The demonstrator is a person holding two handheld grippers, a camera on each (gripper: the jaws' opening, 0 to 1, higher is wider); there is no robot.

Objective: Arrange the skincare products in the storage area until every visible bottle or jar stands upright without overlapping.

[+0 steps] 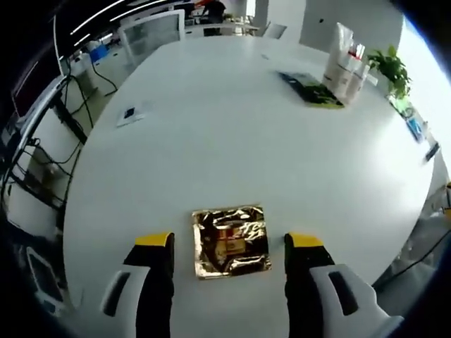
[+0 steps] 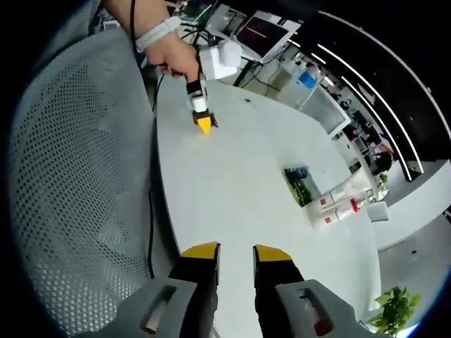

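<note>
A gold foil packet [image 1: 231,241] lies flat on the white table [image 1: 232,155], close to its near edge. My left gripper [image 1: 230,242] is open, one jaw on either side of the packet and neither touching it. At the far side, white skincare bottles with red details [image 1: 345,67] stand together beside a dark green mat [image 1: 310,89]. My right gripper [image 2: 236,252] hovers over the table's edge, jaws a narrow gap apart with nothing between them. From there I see the bottles [image 2: 337,202], the mat [image 2: 299,184] and the left gripper [image 2: 203,121], held by a hand [image 2: 176,53].
A small card [image 1: 134,113] lies at the table's left side. A potted plant [image 1: 391,70] stands behind the bottles. A grey mesh chair back [image 2: 70,183] rises close to my right gripper. Monitors and cables [image 2: 261,32] crowd the desk beyond the table.
</note>
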